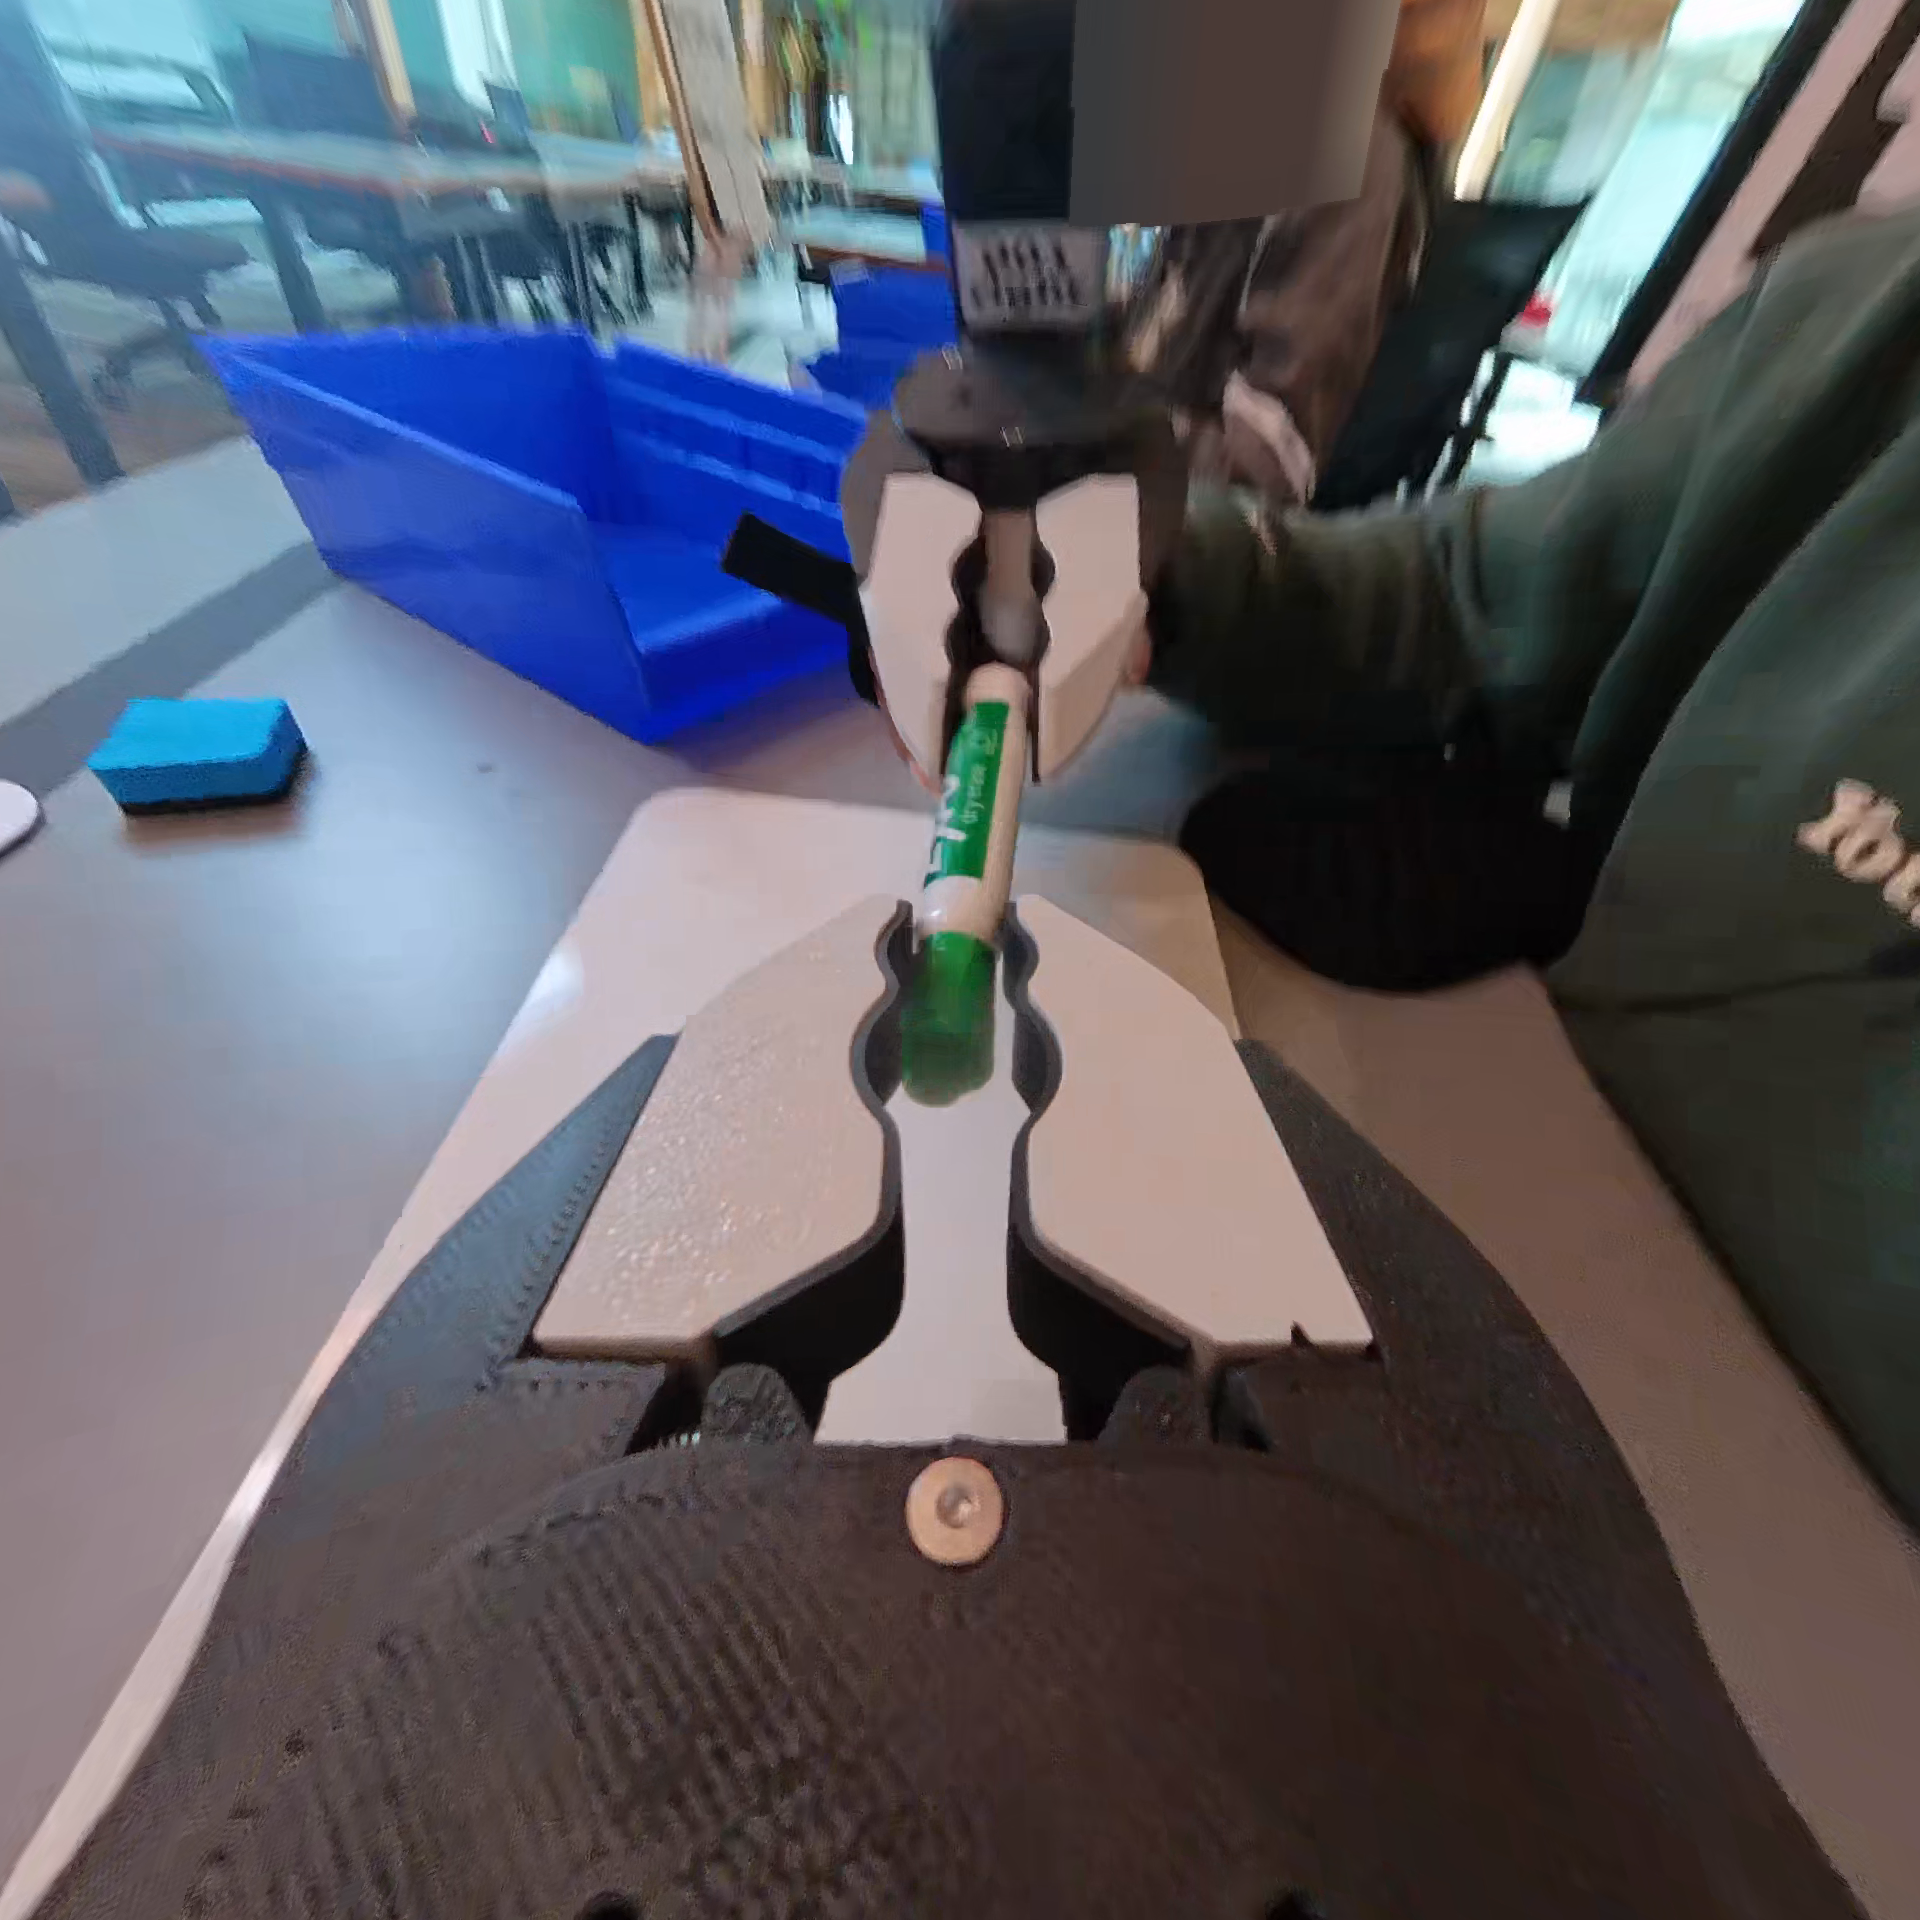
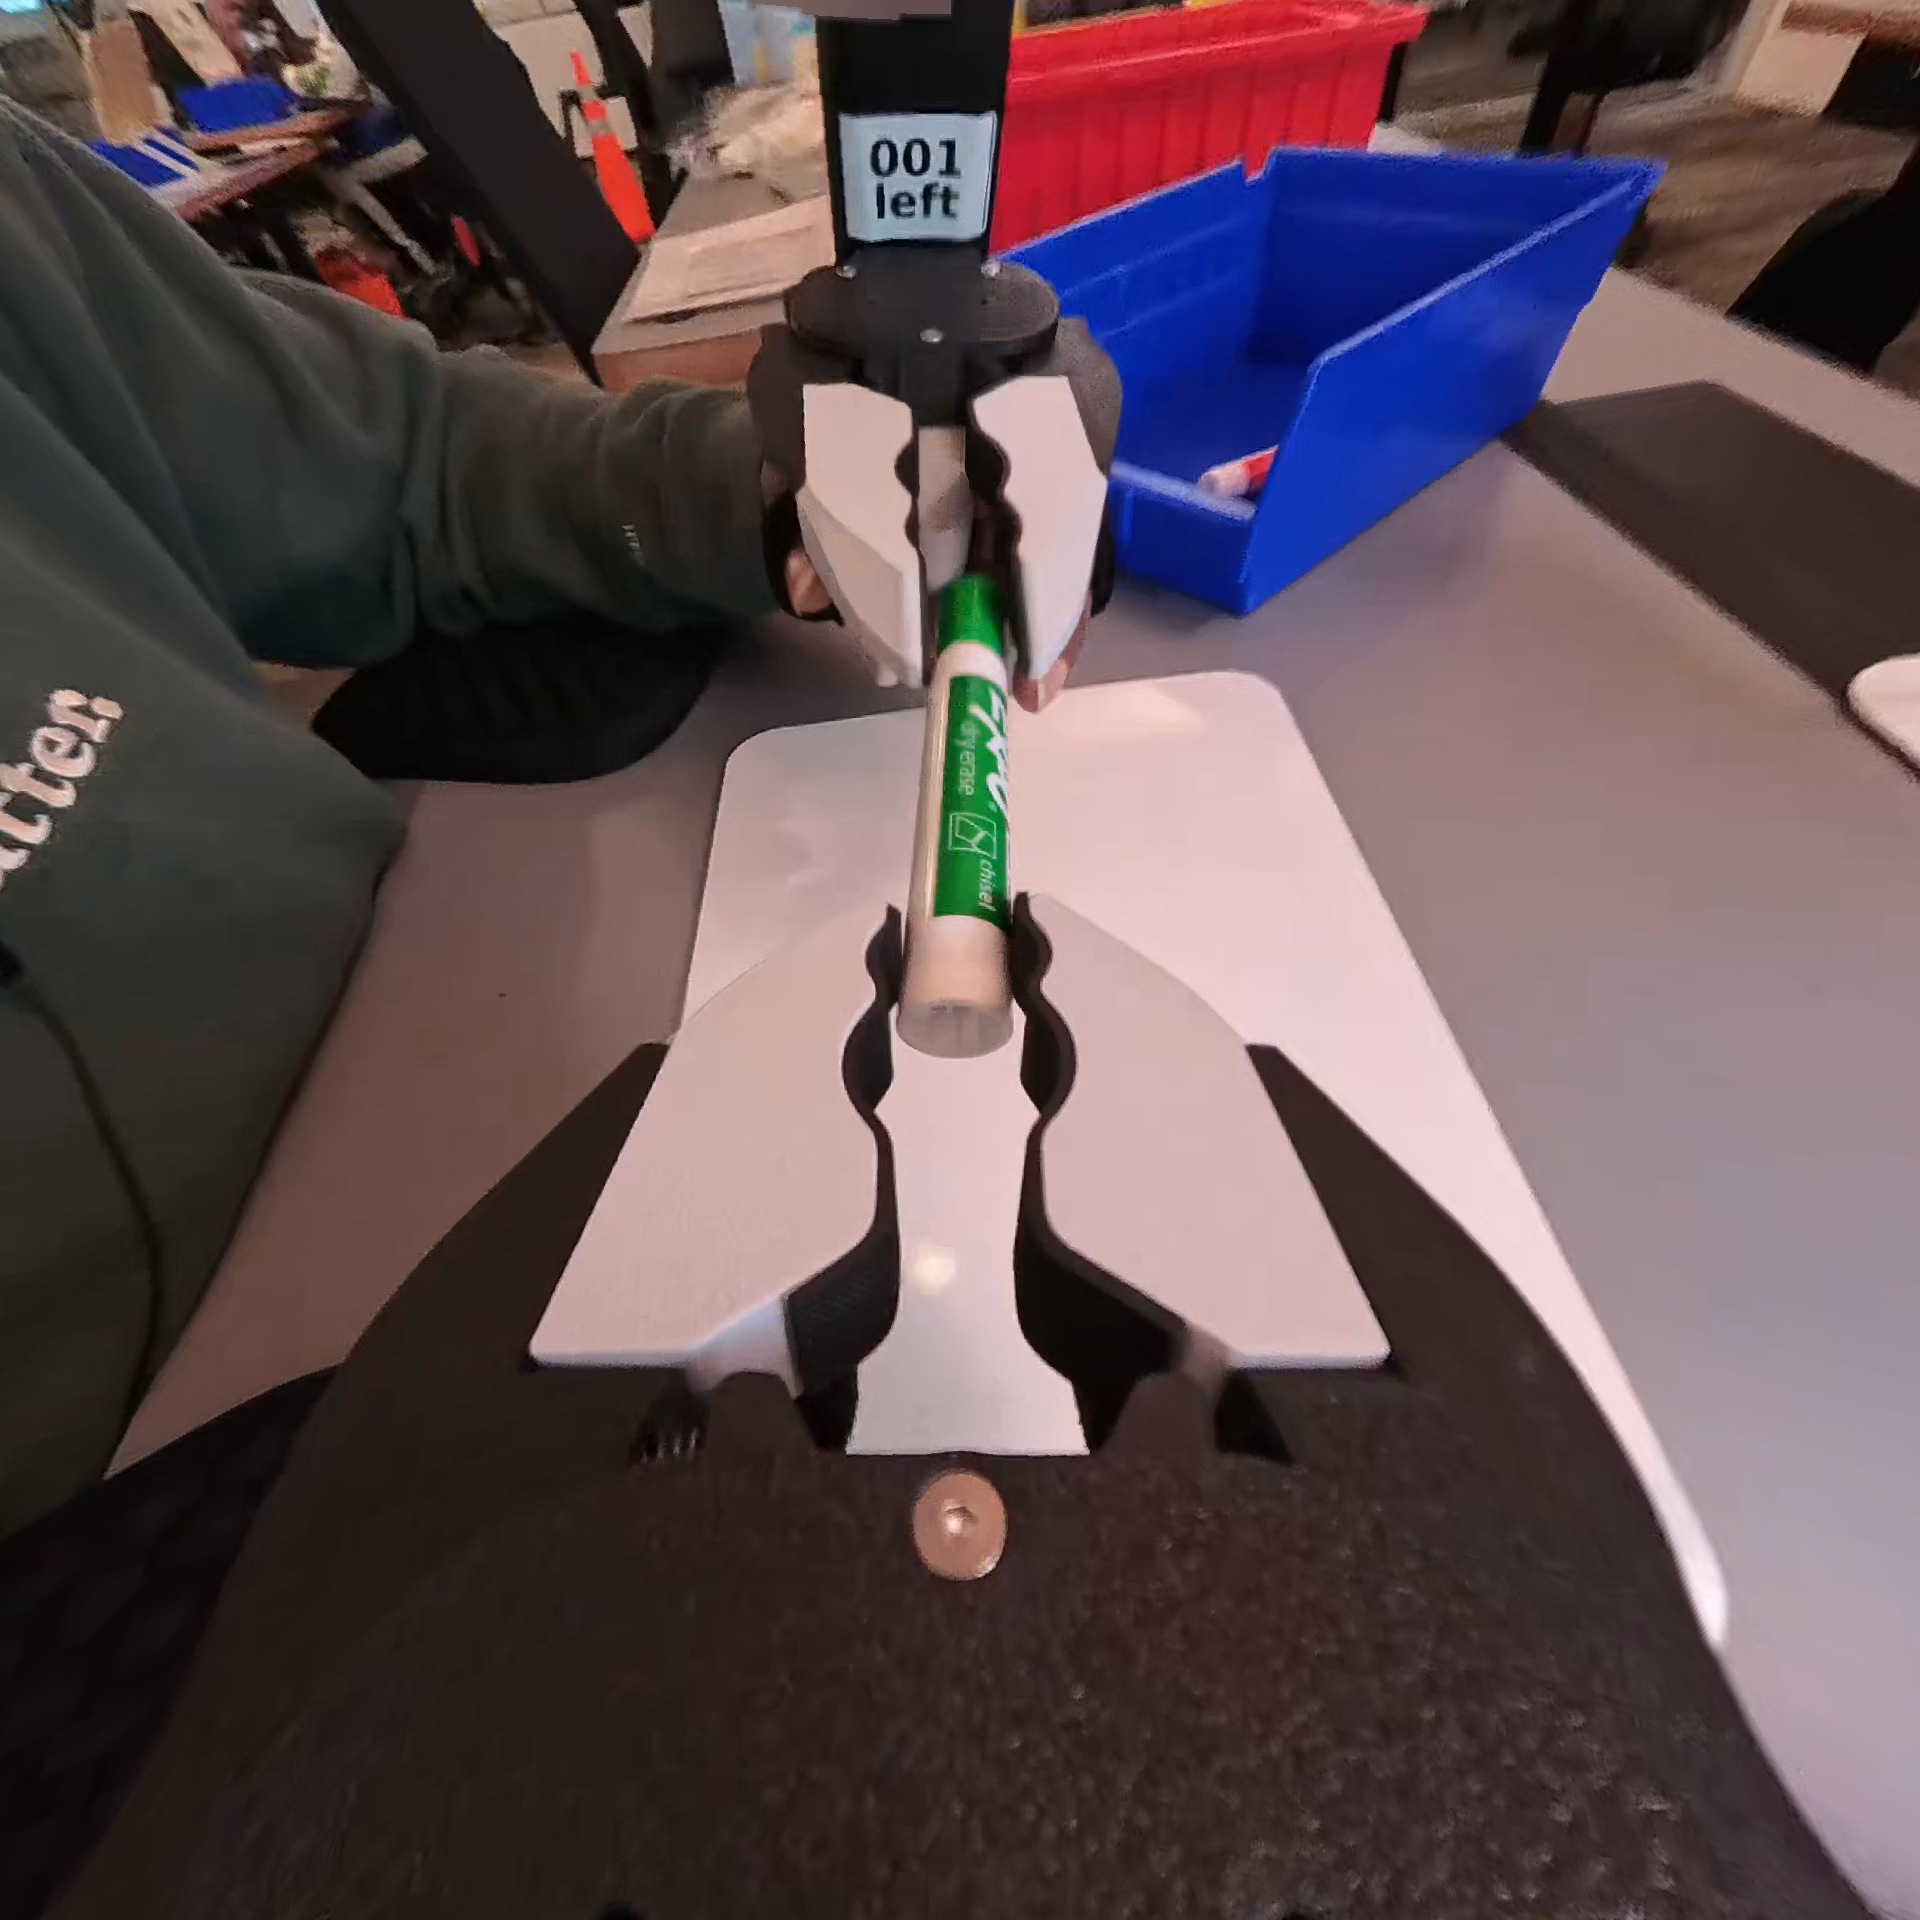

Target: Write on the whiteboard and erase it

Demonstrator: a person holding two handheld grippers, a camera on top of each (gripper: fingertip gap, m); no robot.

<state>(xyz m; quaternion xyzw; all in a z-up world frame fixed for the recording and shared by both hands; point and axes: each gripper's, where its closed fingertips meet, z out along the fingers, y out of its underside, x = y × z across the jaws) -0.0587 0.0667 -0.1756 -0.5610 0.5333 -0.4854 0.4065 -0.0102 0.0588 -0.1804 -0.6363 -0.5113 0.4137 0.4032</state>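
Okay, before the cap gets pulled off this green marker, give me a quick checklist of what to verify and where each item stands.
1. Left gripper shut on the green cap: ok.
2. Right gripper shut on the marker barrel end: ok.
3. Cap off: not ok, still seated.
4. Whiteboard bare beneath the marker: ok.
5. Eraser on the table, within view: ok.
6. Ink condition: cannot tell.

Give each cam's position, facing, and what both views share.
Left wrist view: on the left gripper, looking along its fingers at the green marker, the right gripper and a green sleeve.
Right wrist view: on the right gripper, facing back at the left gripper and its sleeve.
Shared: marker, whiteboard, blue bin.
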